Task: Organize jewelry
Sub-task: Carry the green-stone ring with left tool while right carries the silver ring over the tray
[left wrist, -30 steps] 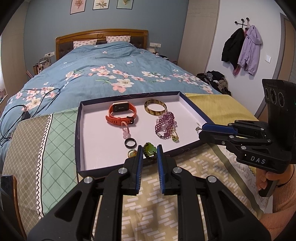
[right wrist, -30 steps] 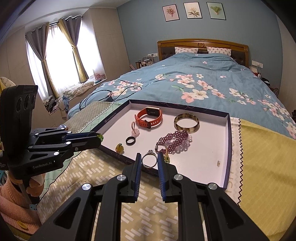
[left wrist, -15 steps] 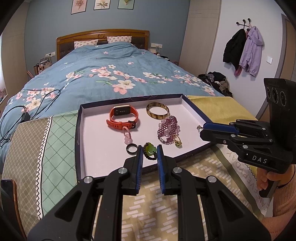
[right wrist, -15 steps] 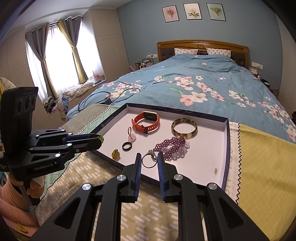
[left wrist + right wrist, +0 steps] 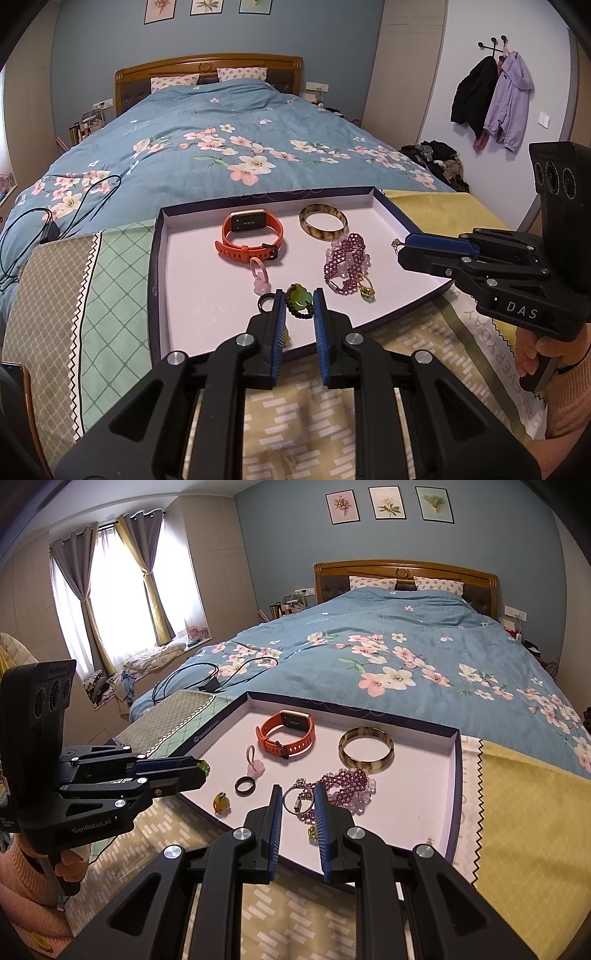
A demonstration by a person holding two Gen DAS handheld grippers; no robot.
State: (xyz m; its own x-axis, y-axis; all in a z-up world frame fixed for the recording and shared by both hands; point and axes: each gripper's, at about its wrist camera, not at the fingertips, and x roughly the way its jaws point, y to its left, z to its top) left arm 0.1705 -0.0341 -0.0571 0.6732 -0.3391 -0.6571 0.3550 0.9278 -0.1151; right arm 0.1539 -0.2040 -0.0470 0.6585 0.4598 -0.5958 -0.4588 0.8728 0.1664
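Since a second ago both claws have lifted a little, each carrying its piece. The left claw (image 5: 299, 301) is pinching a green beaded ring (image 5: 298, 297); the right claw (image 5: 297, 800) is pinching a silver ring (image 5: 297, 798). Beyond their tips, the tray (image 5: 159, 266) holds an orange watch (image 5: 251, 240), a bangle (image 5: 323, 222), a purple bead bracelet (image 5: 345, 264), a pink charm (image 5: 260, 275), a black ring (image 5: 245, 786) and a yellow charm (image 5: 221, 802).

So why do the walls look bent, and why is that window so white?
Both wrist views use fisheye lenses, so straight lines bow near the edges and the corners go black. In the right wrist view the window is blown out by daylight while the room stays dimmer. In the left wrist view light is soft and even; the tray and watch look sharp, with only faint shadows.
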